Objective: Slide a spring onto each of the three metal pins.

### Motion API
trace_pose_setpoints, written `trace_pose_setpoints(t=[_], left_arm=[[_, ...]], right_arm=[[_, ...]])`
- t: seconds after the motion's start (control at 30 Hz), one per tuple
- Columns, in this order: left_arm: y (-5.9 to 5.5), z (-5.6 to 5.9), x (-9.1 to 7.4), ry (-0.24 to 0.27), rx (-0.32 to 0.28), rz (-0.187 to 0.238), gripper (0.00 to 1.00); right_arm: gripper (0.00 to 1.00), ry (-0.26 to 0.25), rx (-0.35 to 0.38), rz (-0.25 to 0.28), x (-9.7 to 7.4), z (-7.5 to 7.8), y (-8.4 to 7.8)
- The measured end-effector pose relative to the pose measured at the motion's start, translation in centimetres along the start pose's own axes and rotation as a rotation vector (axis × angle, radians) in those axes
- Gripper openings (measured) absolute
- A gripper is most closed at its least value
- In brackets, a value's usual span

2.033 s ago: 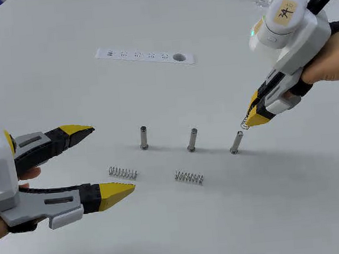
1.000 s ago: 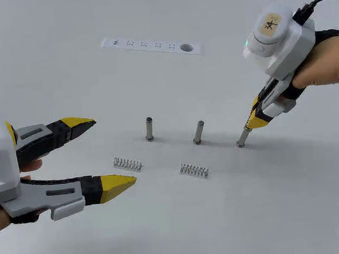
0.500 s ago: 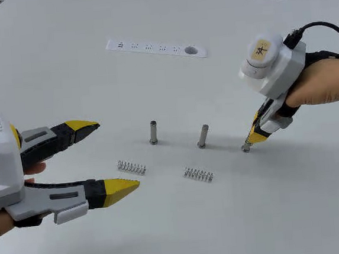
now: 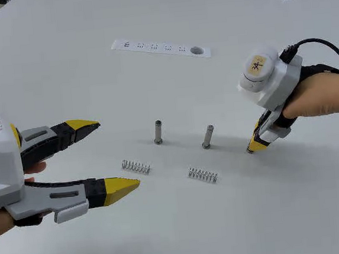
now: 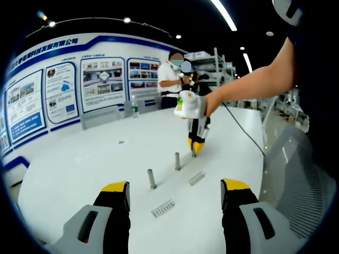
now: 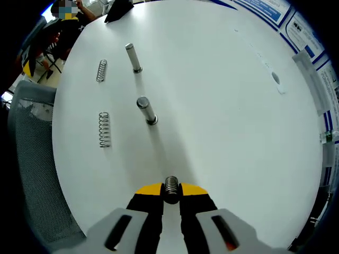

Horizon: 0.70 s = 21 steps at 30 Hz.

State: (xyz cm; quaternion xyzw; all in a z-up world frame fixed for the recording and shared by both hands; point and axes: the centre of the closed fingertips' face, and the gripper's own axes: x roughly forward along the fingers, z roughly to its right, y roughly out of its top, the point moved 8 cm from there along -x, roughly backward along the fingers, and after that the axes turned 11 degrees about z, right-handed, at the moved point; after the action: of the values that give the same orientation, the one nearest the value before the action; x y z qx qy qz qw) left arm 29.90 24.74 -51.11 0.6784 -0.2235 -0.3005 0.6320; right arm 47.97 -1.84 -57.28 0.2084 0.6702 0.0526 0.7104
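**Progress.** One spring (image 6: pixel 170 185) is in work. It stands upright btwn the tips of the right gripper (image 6: pixel 170 194), whose jaws are closed to a thin slit on it. The tips are pressed down at the table (image 4: pixel 184 232), so the coil is judged to be on the third pin. That pin is hidden by coil & tips, so full seating can't be confirmed.

Left to do: 2 of 3. The near pin (image 6: pixel 146 110) and far pin (image 6: pixel 133 57) stand bare, in line straight ahead of the right jaws. The near loose spring (image 6: pixel 104 129) and far loose spring (image 6: pixel 101 70) lie flat just left of that line, one beside ea. pin, not touching.

**Pose.** The right hand (image 4: pixel 324 95) holds its gripper steeply nose-down, tips at table level. The left gripper (image 4: pixel 115 155) is held low & approx. level, jaws wide open w/ nothing in them. Both bare pins and both loose springs lie ahead of its gape, well apart from the tips.

Judged next: release, then pick up the near loose spring.
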Motion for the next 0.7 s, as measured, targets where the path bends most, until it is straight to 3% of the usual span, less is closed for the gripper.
trace_pose_setpoints(t=[0.17,0.4,0.7], left_arm=[[0.1,0.0,0.0,0.002,0.000,0.004,0.71],[0.0,0.1,0.1,-0.001,0.001,0.002,0.71],[0.1,0.1,0.3,-0.003,0.006,0.006,0.71]], right_arm=[[0.14,0.013,0.006,0.005,0.2,-0.1,-0.3],[0.26,0.016,0.012,0.031,0.2,-0.2,-0.4],[0.33,-0.001,0.007,0.057,-0.8,-0.3,-0.4]])
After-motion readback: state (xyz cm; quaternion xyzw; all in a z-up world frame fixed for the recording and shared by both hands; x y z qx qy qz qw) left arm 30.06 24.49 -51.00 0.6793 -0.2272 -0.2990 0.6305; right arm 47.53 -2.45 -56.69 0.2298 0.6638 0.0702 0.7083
